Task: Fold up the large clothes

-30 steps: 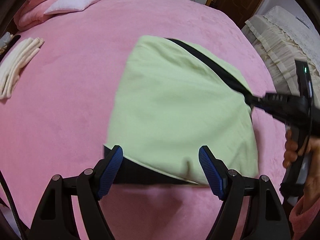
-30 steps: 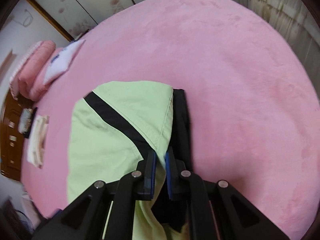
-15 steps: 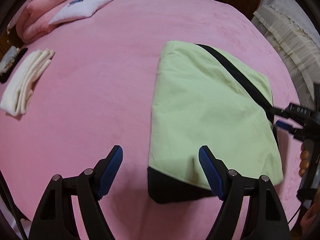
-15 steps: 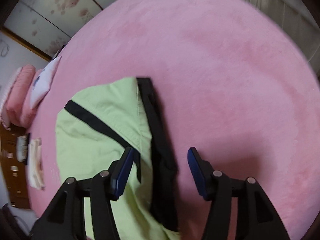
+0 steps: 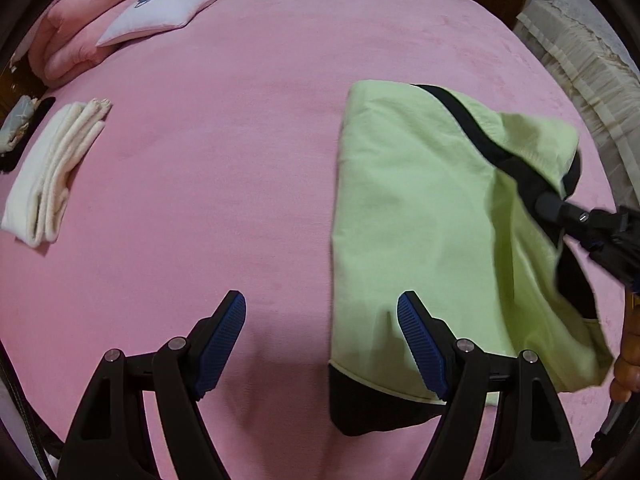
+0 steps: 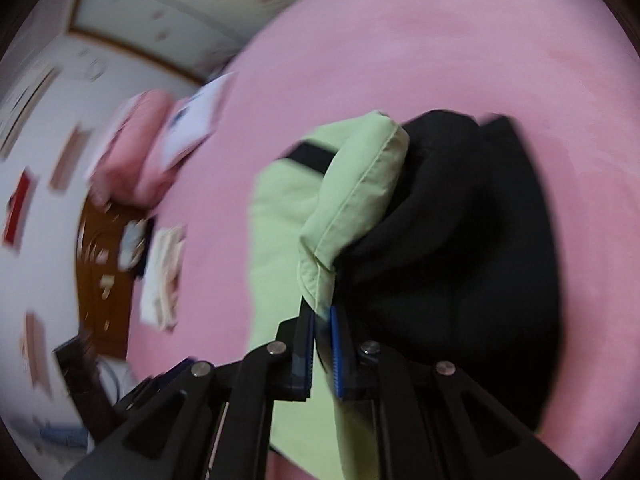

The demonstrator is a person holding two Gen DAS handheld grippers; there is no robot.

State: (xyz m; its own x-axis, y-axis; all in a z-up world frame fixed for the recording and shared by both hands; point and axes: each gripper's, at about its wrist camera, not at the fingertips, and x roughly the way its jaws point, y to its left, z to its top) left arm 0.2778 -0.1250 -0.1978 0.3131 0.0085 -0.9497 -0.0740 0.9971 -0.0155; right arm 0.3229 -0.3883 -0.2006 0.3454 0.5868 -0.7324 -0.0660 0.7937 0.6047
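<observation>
A light-green garment (image 5: 408, 216) with a black stripe and black hem lies folded on the pink bed (image 5: 200, 180), right of centre in the left wrist view. My left gripper (image 5: 320, 340) hangs open above the bed at the garment's near left edge, nothing between its fingers. My right gripper (image 5: 548, 204) comes in from the right, its jaws closing on the garment's far right corner. In the blurred right wrist view the pads (image 6: 338, 344) pinch the green seam edge (image 6: 320, 280), and the raised flap shows its black underside (image 6: 460, 260).
A folded white cloth (image 5: 52, 168) lies at the bed's left edge. A white pillow (image 5: 160, 8) and a rolled pink quilt (image 5: 80, 40) sit at the far left. Beige lace-covered furniture (image 5: 580, 60) stands beyond the right side. A person's hand (image 5: 626, 364) shows at the right.
My right gripper opened and let the garment drop, then shut again on its green edge and lifted that corner. My left gripper slid left, off the garment.
</observation>
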